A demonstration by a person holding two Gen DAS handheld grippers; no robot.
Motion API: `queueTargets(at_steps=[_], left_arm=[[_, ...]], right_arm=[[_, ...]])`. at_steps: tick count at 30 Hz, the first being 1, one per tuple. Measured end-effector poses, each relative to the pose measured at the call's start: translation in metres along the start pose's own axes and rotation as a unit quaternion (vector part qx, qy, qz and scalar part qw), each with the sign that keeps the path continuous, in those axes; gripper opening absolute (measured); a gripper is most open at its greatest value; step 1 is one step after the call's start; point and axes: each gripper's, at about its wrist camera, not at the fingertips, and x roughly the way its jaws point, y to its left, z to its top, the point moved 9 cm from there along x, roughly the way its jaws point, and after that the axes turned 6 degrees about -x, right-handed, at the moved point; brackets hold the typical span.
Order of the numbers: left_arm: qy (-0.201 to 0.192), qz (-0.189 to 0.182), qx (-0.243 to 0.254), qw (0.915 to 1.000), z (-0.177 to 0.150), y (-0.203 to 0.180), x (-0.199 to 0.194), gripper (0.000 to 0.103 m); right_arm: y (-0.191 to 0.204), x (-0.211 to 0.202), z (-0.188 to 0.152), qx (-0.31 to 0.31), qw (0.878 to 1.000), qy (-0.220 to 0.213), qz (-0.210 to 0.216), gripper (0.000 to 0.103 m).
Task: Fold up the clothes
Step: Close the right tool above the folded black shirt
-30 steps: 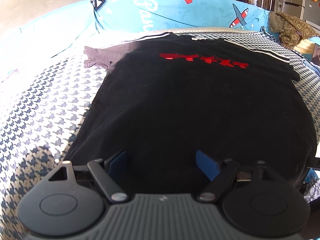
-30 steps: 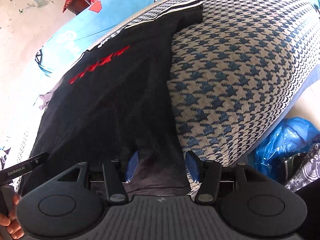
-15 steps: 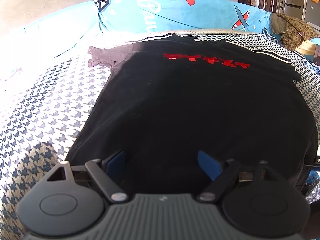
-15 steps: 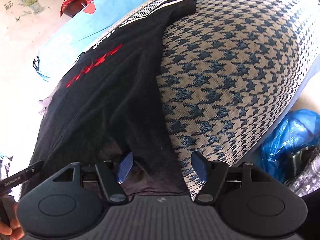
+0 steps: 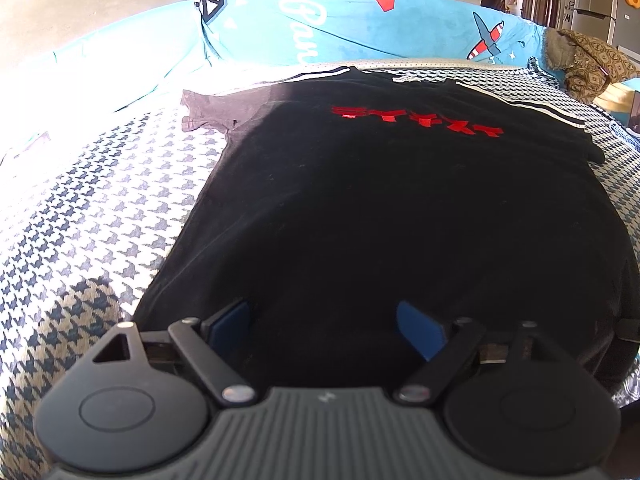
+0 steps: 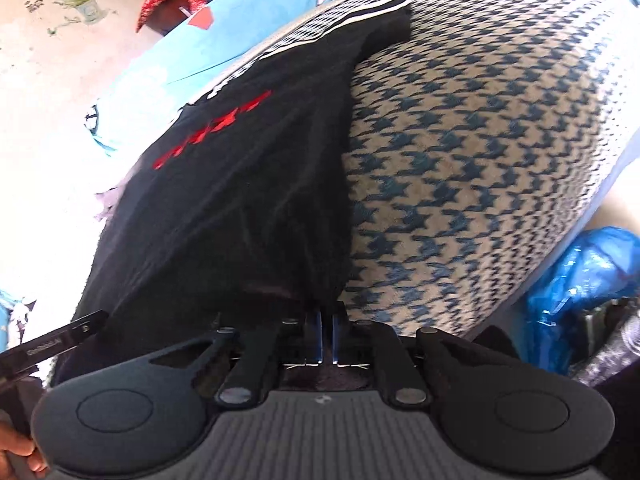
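A black T-shirt (image 5: 392, 208) with red lettering and white-striped sleeves lies spread flat on a houndstooth-covered bed (image 5: 88, 216). My left gripper (image 5: 326, 320) hovers open over the shirt's bottom hem, its blue pads wide apart with black cloth between and below them. In the right wrist view the same T-shirt (image 6: 248, 184) runs away to the upper left, and my right gripper (image 6: 326, 330) is shut on the hem at the shirt's bottom right corner. The cloth puckers into folds toward the pads.
A turquoise printed sheet (image 5: 360, 24) covers the bed's far side. A brown patterned garment (image 5: 588, 64) lies at the far right. A blue plastic bag (image 6: 580, 288) sits beyond the bed's right edge. A hand (image 6: 16, 452) holds the other gripper's handle at lower left.
My right gripper has closed from wide open onto the shirt's bottom right hem, gathering the cloth. The left gripper stays open over the hem, hardly moved.
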Motion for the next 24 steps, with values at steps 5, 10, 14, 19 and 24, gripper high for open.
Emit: queueTargets(at_steps=[5, 10, 14, 19, 24], left_arm=[[0.0, -0.002, -0.001, 1.0, -0.002, 0.0, -0.002, 0.086], [0.001, -0.008, 0.002, 1.0, -0.006, -0.004, -0.007, 0.086], [0.003, -0.014, 0.017, 0.9997, -0.012, -0.012, -0.01, 0.087], [0.003, -0.02, 0.035, 0.9992, -0.018, -0.022, -0.013, 0.088], [0.007, -0.023, 0.042, 0.9988, -0.025, -0.027, -0.017, 0.092]], right_arm=[[-0.001, -0.01, -0.004, -0.003, 0.999, -0.008, -0.031, 0.003], [-0.009, -0.012, -0.005, 0.002, 0.998, -0.004, -0.062, 0.001], [-0.016, -0.011, -0.004, 0.012, 0.997, 0.001, -0.082, 0.001], [-0.017, -0.017, -0.002, 0.019, 0.997, -0.013, -0.072, 0.002], [-0.014, -0.029, 0.004, 0.024, 0.996, -0.051, -0.064, 0.009]])
